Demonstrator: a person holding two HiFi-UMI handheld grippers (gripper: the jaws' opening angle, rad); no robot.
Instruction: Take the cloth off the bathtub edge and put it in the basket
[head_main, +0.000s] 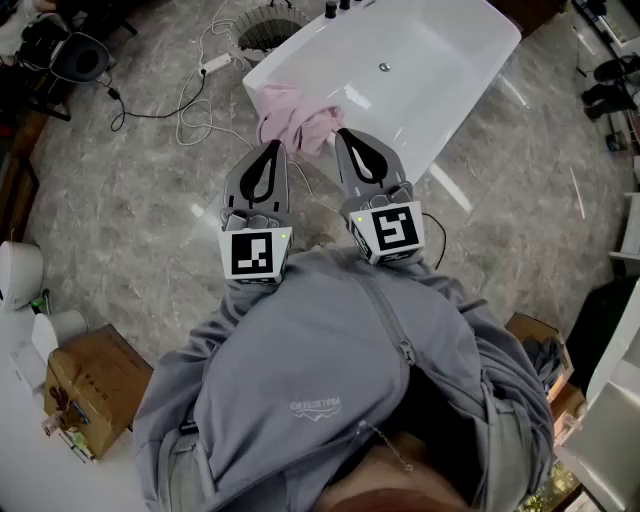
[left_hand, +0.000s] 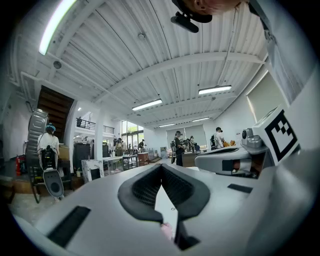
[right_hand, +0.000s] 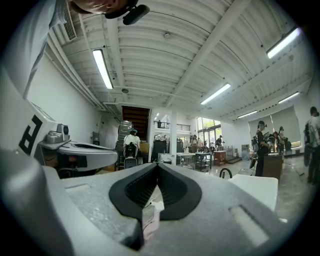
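Observation:
A pink cloth (head_main: 293, 114) lies bunched over the near corner edge of the white bathtub (head_main: 420, 70). A round wire basket (head_main: 268, 28) stands on the floor behind the tub's left end. My left gripper (head_main: 272, 147) and right gripper (head_main: 345, 133) are held side by side in front of my chest. Their tips are just short of the cloth, and both are shut with nothing held. In the left gripper view the shut gripper (left_hand: 161, 166) points up at the ceiling, with a sliver of pink below the pads. The right gripper (right_hand: 158, 165) is likewise shut.
Cables and a power strip (head_main: 214, 65) lie on the marble floor left of the tub. A cardboard box (head_main: 95, 385) sits at the lower left, another box (head_main: 535, 332) at the right. Dark chairs (head_main: 70, 50) stand at the top left. People stand far off in the hall (left_hand: 178, 146).

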